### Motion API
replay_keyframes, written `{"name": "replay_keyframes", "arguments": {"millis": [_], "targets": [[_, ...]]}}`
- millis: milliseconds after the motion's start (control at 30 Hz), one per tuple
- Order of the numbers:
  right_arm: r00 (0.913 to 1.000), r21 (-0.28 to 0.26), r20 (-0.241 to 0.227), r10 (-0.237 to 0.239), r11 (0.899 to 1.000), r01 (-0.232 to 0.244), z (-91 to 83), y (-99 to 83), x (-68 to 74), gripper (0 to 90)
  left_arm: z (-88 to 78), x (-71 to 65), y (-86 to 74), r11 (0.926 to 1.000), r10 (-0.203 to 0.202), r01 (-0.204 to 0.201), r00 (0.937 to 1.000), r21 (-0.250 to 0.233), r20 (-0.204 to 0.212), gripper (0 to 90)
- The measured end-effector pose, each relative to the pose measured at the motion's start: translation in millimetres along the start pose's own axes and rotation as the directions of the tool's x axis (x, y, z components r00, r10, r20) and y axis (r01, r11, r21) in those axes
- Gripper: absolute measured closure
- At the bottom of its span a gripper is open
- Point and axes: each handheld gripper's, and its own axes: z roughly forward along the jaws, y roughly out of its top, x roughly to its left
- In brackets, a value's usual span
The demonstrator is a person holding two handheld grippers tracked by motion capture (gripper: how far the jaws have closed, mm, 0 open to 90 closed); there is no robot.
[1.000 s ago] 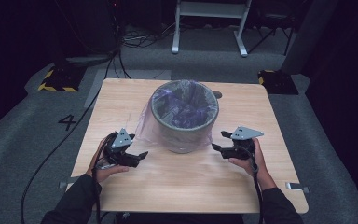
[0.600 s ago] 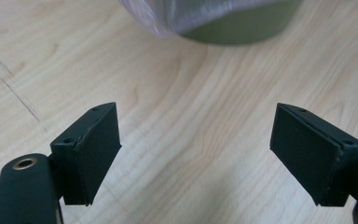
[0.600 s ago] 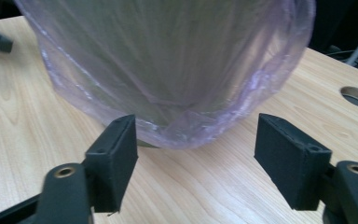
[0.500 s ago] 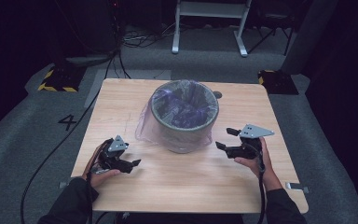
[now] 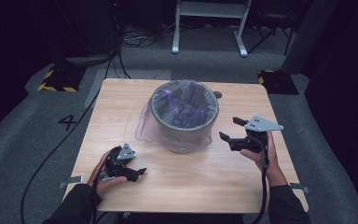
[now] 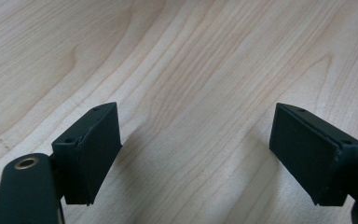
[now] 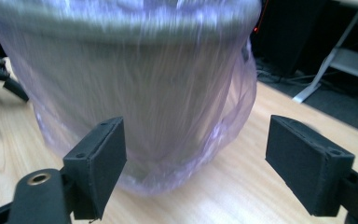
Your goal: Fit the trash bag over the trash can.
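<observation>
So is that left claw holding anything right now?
No, in its own view the left claw stands open over bare wooden table, with nothing between the pads.

Room dark, table (image 5: 191,182) lit from overhead. Soft shadows under the jaws on the wood. Bin (image 7: 135,84) motion-blurred in right gripper view; left gripper view sharp.

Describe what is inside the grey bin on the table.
A thin purple bag lines the grey bin, folded over its rim and draping outside. The bin's bottom is covered by the bag.
</observation>
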Motion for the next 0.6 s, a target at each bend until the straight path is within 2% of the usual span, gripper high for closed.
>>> {"name": "replay_keyframes", "arguments": {"millis": [67,133,367,600], "targets": [[1.0000,-0.011,-0.004,-0.003,1.000,0.003,-1.9,6.8,0.9,20.8,0.4,-1.1,0.3,1.0000,-0.001,0.001,1.0000,0.004,0.003,15.8],[0.9997,-0.007,0.013,-0.021,1.000,0.021,-3.6,13.4,2.2,20.9,0.7,-2.4,0.4,0.9999,-0.006,0.006,0.9999,0.011,-0.015,15.5],[0.9977,-0.004,0.010,-0.068,0.998,0.068,-8.3,31.9,6.5,21.2,0.4,-2.8,-4.3,0.9996,-0.026,0.026,0.9996,-0.012,-0.006,15.5],[0.9946,-0.011,0.015,-0.102,0.995,0.103,-11.8,48.8,10.7,19.9,-0.1,-2.7,-6.1,0.9995,-0.023,0.022,0.9997,-0.022,-0.003,15.4]]}}
